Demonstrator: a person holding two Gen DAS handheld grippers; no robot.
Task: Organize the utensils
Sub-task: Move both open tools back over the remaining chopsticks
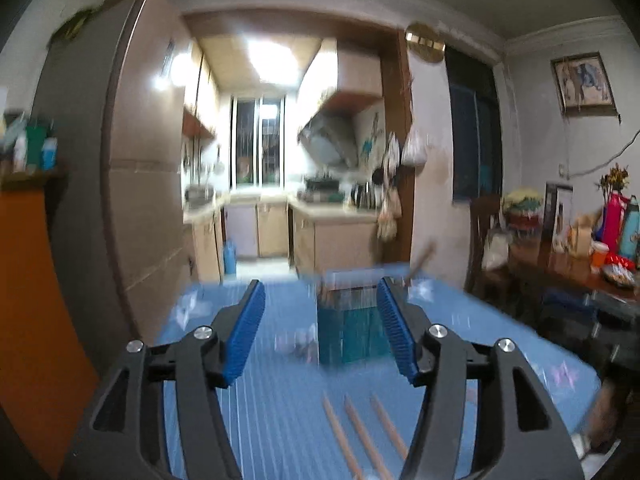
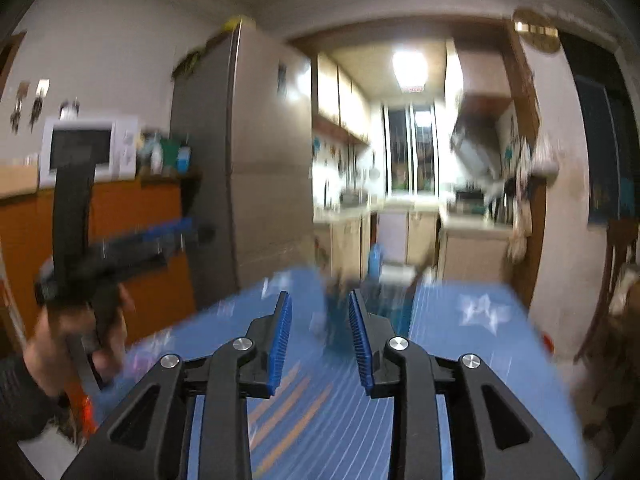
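The table is covered by a blue tablecloth [image 1: 280, 420] marked with thin pale lines and scattered white star shapes. A dark teal utensil holder [image 1: 352, 332] is seen on it, and three light brown chopsticks [image 1: 360, 436] are laid on the stripes. The left gripper [image 1: 322, 328] and right gripper [image 2: 320, 340] are coloured black, with ribbed blue pads and silver bolts. A white microwave [image 2: 86, 150] is set on an orange-brown cabinet [image 2: 140, 216]; the refrigerator [image 2: 248, 160] is finished in grey-brown.

We are in a home, in a dining room that opens onto a narrow kitchen [image 1: 260, 200] with cabinets and a range hood [image 1: 328, 140]. We also see a fridge [image 2: 248, 152], a microwave [image 2: 88, 148] and a framed picture [image 1: 582, 80].
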